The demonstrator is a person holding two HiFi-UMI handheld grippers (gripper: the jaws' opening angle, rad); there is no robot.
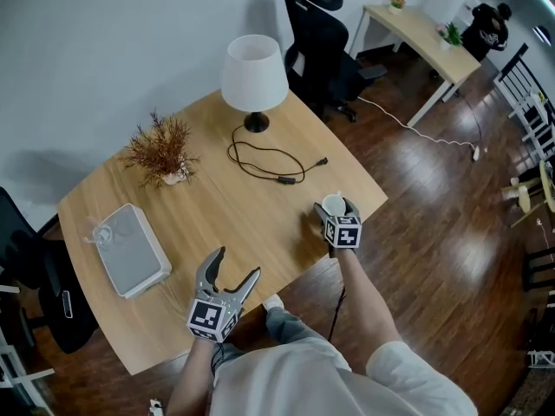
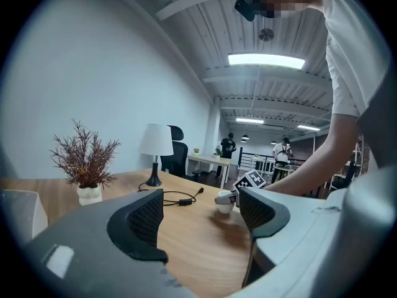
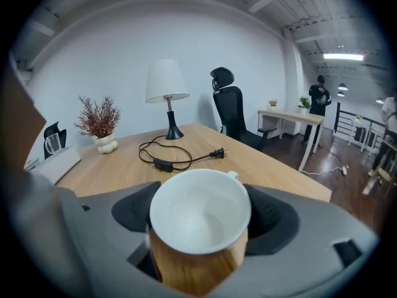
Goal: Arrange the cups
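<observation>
A white cup [image 1: 333, 203] stands on the wooden table [image 1: 217, 206] near its right front edge. My right gripper [image 1: 335, 209] is shut on the cup, one pad on each side. In the right gripper view the cup [image 3: 198, 207] fills the gap between the pads, its mouth up and empty, its small handle at the far side. My left gripper [image 1: 236, 264] hovers over the table's front edge, open, with nothing between its fingers. The left gripper view looks across the table between its open jaws toward the cup [image 2: 225, 202] and the right gripper's marker cube [image 2: 251, 180].
A white-shaded lamp [image 1: 254, 72] stands at the back, its black cable [image 1: 269, 163] looping toward the middle. A dried plant in a small vase [image 1: 162, 150] is at the back left and a white box [image 1: 130, 250] at the left. A black office chair [image 1: 316, 33] stands behind the table.
</observation>
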